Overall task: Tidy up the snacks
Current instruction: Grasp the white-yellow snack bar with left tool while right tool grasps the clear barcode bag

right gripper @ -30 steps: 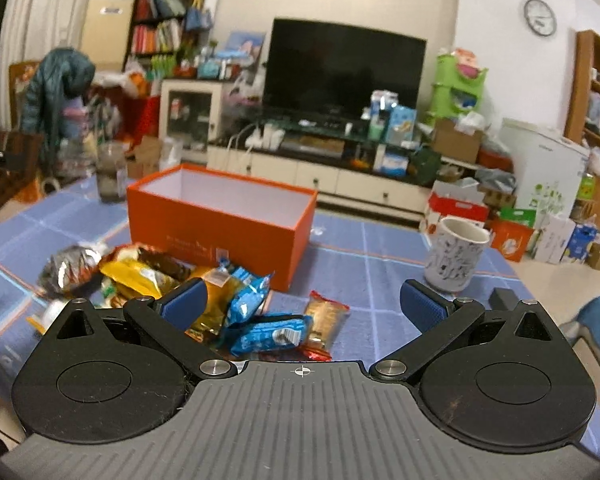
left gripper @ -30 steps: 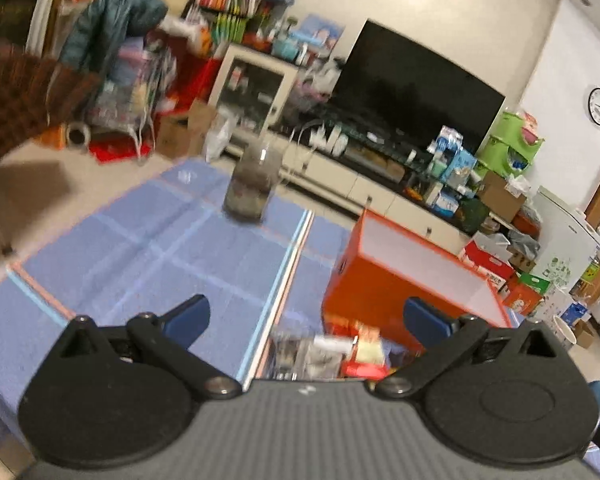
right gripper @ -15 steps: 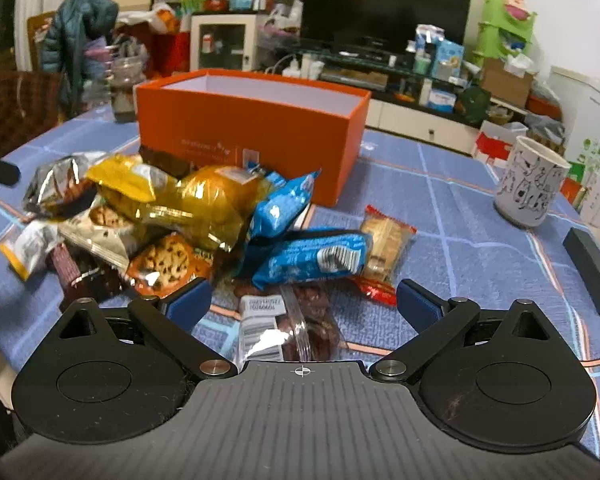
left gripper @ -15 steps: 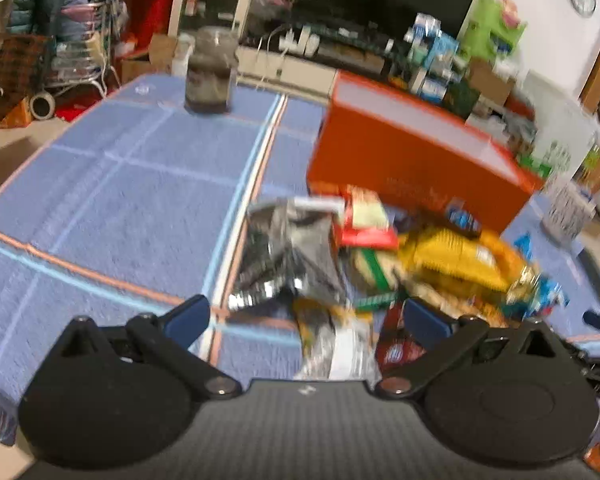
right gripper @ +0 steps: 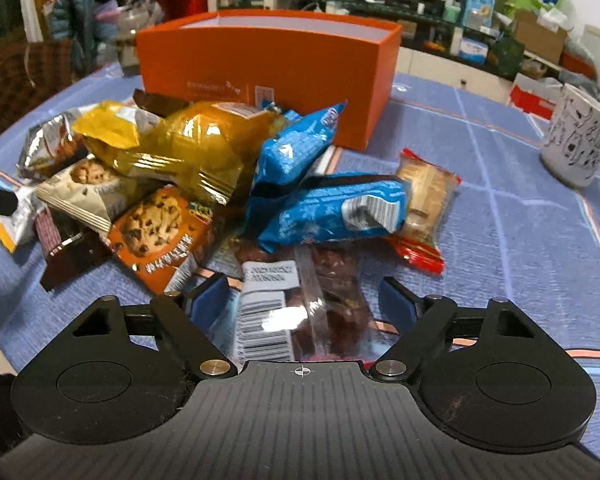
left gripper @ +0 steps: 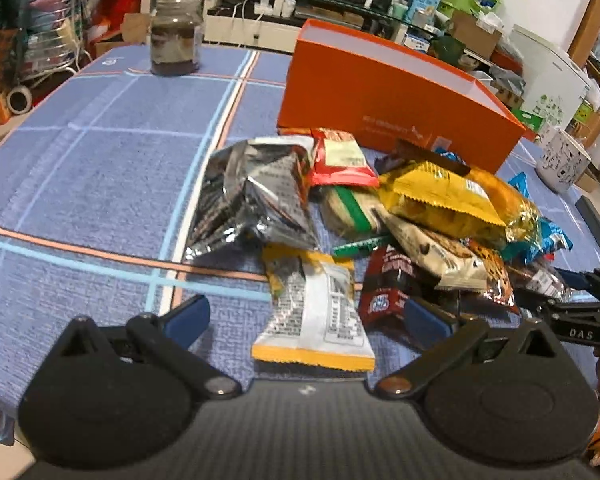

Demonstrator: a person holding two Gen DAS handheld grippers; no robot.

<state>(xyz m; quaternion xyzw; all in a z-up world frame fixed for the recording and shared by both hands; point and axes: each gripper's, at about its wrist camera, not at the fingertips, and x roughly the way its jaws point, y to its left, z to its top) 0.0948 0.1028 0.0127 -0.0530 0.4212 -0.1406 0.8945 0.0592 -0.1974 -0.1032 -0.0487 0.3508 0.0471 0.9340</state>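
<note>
A pile of snack packets lies on the blue cloth in front of an open orange box [left gripper: 380, 92] [right gripper: 268, 60]. My left gripper [left gripper: 306, 318] is open, low over the pile's near-left end. A white and yellow packet [left gripper: 312, 308] lies between its fingers, untouched. My right gripper [right gripper: 304, 302] is at the pile's near-right end, jaws closing. A clear packet with a barcode label [right gripper: 300, 304] lies between them, and the pads do not press it. Blue packets [right gripper: 332, 208], a golden bag [right gripper: 204, 144] and a cookie packet [right gripper: 160, 232] lie beyond it.
A dark-filled glass jar [left gripper: 176, 36] stands at the far left of the table. A white patterned mug [right gripper: 576, 136] stands at the right, with a dark flat block [left gripper: 598, 224] near it. The table's front edge runs just below both grippers.
Both grippers have dropped and tipped down onto the snack pile. The right jaws have narrowed around the clear packet. The left gripper now straddles the white and yellow packet.
</note>
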